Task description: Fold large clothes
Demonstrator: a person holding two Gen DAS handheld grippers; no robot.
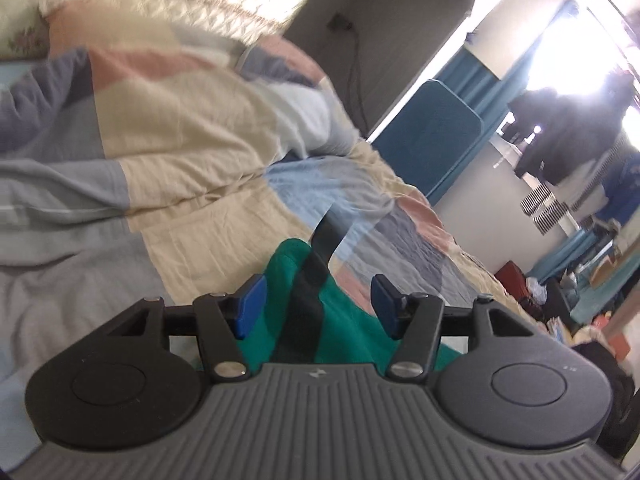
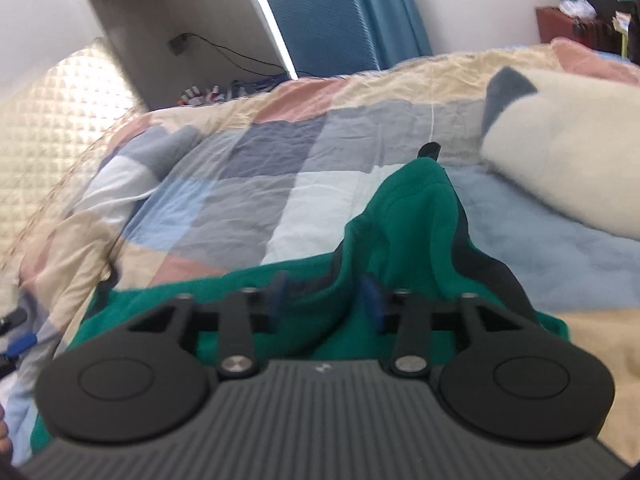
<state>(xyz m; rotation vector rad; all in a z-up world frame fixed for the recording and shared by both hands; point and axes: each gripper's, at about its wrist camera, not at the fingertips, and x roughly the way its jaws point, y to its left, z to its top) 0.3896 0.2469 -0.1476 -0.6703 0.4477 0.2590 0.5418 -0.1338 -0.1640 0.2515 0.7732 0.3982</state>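
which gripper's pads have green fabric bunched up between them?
The right gripper: a ridge of the green garment rises between its open pads. The left gripper only hovers over flat cloth.

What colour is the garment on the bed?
Green with a black stripe, clearest in the right wrist view: garment.

The garment (image 2: 404, 224) on the bed is a deep emerald green with a black band running through it, and it sits on a patchwork quilt (image 2: 280, 160) of cream, dusty pink, pale blue, grey and slate squares. Both grippers are matte black with bright blue pads (image 1: 250, 306). There's a teal curtain (image 2: 384, 8) in the back, plus a fluffy cream blanket (image 2: 560, 160).
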